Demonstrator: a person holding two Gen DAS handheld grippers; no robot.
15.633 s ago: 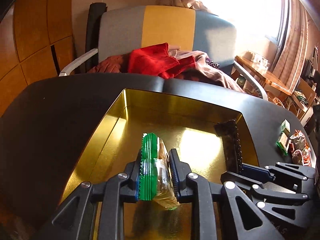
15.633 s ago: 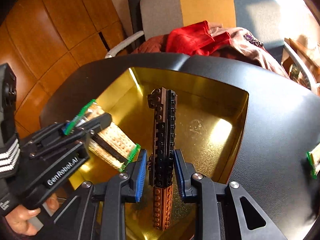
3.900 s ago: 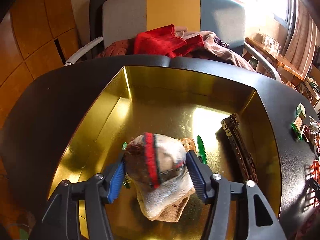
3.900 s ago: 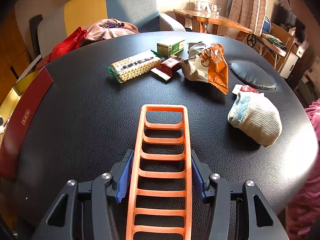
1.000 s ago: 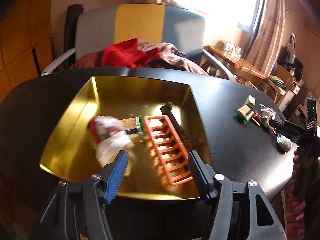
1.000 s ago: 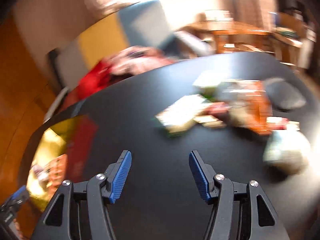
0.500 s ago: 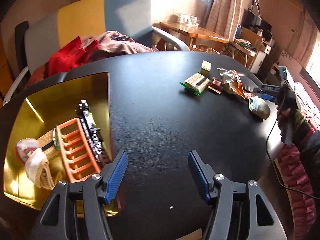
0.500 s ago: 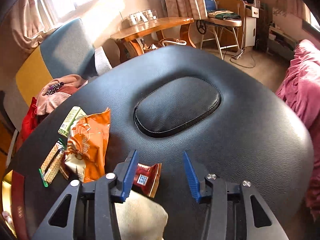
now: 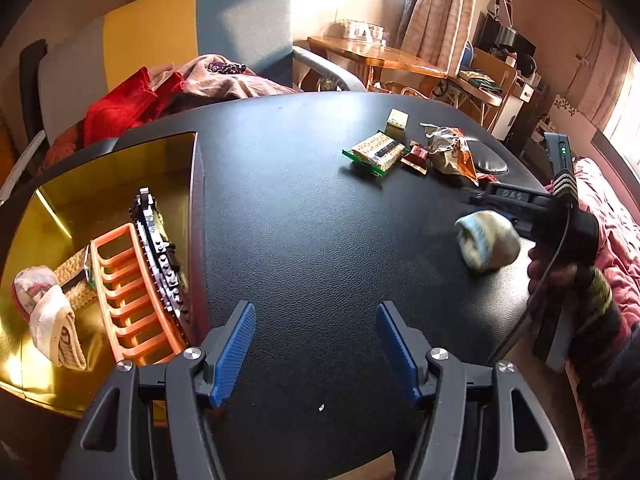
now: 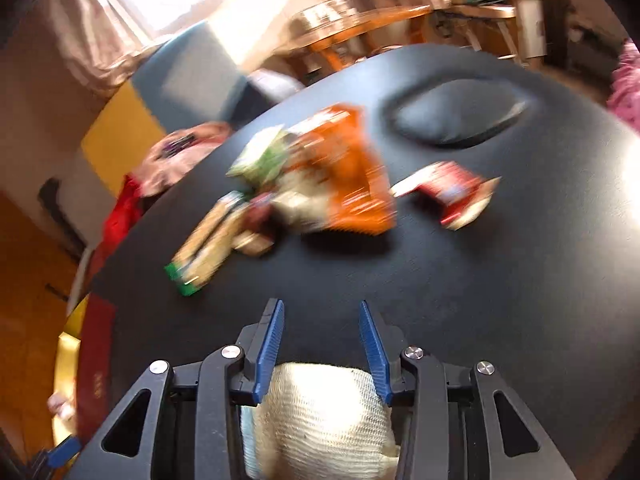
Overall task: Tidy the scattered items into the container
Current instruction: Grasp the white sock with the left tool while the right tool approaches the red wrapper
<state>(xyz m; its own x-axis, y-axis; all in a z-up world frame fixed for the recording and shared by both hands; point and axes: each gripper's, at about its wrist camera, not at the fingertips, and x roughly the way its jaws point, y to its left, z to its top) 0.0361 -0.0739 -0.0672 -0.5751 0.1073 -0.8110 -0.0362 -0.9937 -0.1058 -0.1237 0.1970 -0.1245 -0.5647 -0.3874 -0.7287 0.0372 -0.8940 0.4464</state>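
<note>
Black leather-like round tabletop [image 9: 312, 216] fills both views. Over it the left gripper [image 9: 316, 344] hangs wide open and empty; to its left, a gold metal tin [image 9: 100, 176] holds an orange plastic rack [image 9: 128, 300], a black brick strip [image 9: 158, 256] and a rolled sock [image 9: 44, 312], its near edge cut off. Right gripper [image 10: 322, 344] has its blue pads [image 10: 268, 348] pressed against a cream knitted sock [image 10: 320, 416], partly hidden by the frame. Beyond it, blurred snack wrappers [image 10: 340, 176] lie scattered.
</note>
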